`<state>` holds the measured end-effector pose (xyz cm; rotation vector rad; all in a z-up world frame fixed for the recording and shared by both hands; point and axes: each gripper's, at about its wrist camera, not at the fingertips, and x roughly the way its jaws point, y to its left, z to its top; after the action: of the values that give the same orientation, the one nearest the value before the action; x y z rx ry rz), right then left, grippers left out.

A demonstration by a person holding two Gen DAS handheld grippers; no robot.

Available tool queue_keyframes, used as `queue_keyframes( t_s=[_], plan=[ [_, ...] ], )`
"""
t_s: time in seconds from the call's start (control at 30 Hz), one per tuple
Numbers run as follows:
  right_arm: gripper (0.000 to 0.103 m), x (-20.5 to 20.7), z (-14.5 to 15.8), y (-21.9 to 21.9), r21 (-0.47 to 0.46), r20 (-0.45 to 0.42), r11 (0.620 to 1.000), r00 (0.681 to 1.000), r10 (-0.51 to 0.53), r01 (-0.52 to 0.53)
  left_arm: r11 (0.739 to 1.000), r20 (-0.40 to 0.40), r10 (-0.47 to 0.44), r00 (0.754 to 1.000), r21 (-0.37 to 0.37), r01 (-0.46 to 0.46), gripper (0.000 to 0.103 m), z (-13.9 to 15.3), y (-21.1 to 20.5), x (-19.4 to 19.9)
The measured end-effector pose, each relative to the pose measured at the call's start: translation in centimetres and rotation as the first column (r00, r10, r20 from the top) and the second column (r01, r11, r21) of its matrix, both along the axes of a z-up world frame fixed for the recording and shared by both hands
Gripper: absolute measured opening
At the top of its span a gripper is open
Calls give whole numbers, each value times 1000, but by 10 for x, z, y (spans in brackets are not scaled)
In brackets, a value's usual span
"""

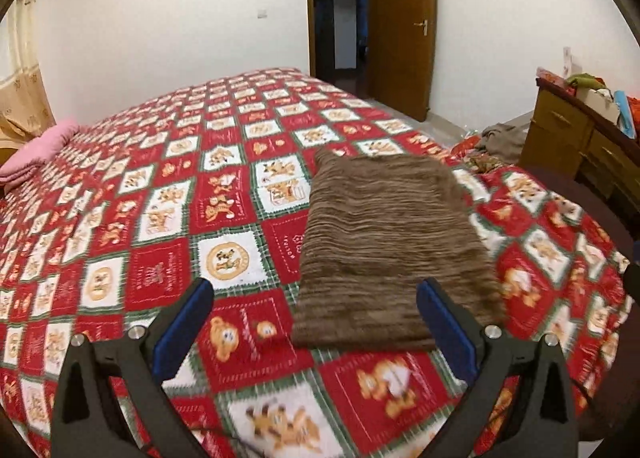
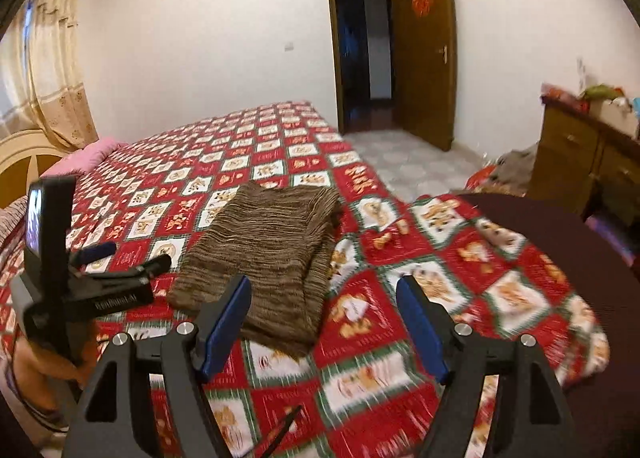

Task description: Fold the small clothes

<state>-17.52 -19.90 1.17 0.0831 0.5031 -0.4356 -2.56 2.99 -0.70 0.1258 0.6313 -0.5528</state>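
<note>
Garment: brown knit (image 1: 384,242), folded flat on bed (image 1: 168,185); judged soft, light, limp.
Hold: best taken at an edge.
Left hand-held gripper (image 1: 316,322): wide, nothing held.
Right hand-held gripper (image 2: 324,322): wide, nothing held.

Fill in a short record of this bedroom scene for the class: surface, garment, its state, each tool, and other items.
surface: bed with a red checked cartoon bedspread
garment: brown striped knit
garment state: folded into a rectangle, lying flat on the bedspread
left tool: open, above the bedspread, nothing held
right tool: open, nothing held, clear of the knit
other items: pink pillow, open door, dresser, clothes pile
</note>
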Motion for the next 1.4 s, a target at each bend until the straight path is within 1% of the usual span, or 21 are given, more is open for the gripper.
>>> queue_keyframes(
  t_s=[0.1, 0.17, 0.27, 0.33, 0.37, 0.43, 0.5, 0.57, 0.67, 0.7, 0.8, 0.87, 1.0, 1.07, 1.2, 1.3, 1.4],
  plan=[
    [76, -22, 10, 9, -47, 31, 999, 999, -16, 18, 1000, 23, 3, 1000, 12, -4, 103, 11, 3, -18],
    [76, -29, 19, 15, -61, 65, 998, 998, -15, 19, 999, 59, 0, 998, 38, -2, 103, 20, 2, -31],
    [76, -36, 31, 23, -51, 111, 999, 994, -12, 18, 996, 84, 19, 996, 86, -26, 103, 31, 3, -47],
    [76, -39, 38, 28, -29, 133, 1000, 991, 0, 4, 993, 102, 57, 993, 100, -67, 103, 41, 9, -58],
    [76, -43, 44, 31, -9, 155, 1000, 988, 15, -14, 993, 107, 66, 992, 90, -76, 103, 47, 13, -63],
    [76, -49, 52, 35, -2, 180, 1000, 983, 26, -26, 997, 95, 55, 994, 48, -60, 103, 58, 22, -69],
    [76, -56, 62, 39, -21, 209, 1000, 978, 21, -17, 999, 85, 36, 996, -15, -35, 103, 72, 33, -76],
    [76, -62, 70, 43, -36, 237, 999, 971, 22, -14, 998, 94, 29, 995, -52, -24, 103, 81, 39, -82],
    [76, -68, 80, 49, -46, 263, 999, 964, 34, -23, 997, 144, 36, 989, -68, -27, 103, 93, 44, -95],
    [76, -69, 81, 51, -50, 268, 998, 963, 38, -25, 997, 178, 42, 983, -71, -30, 103, 96, 46, -101],
    [76, -72, 85, 59, -59, 286, 997, 957, 55, -40, 995, 237, 80, 968, -71, -65, 103, 99, 49, -107],
    [76, -70, 85, 64, -66, 282, 996, 957, 71, -54, 994, 246, 98, 964, -71, -83, 103, 99, 50, -106],
    [76, -66, 82, 73, -97, 262, 993, 961, 93, -69, 992, 247, 114, 962, -83, -96, 103, 98, 55, -102],
    [76, -63, 79, 77, -113, 250, 991, 963, 98, -72, 992, 252, 122, 960, -75, -106, 103, 95, 54, -101],
    [76, -60, 77, 80, -105, 242, 991, 965, 103, -79, 993, 239, 117, 964, -52, -107, 103, 90, 50, -100],
    [76, -59, 76, 80, -107, 235, 991, 967, 100, -76, 993, 223, 117, 968, -49, -109, 103, 88, 50, -98],
    [76, -60, 76, 78, -94, 239, 993, 966, 97, -76, 993, 225, 116, 967, -57, -106, 103, 88, 51, -100]
  ],
)
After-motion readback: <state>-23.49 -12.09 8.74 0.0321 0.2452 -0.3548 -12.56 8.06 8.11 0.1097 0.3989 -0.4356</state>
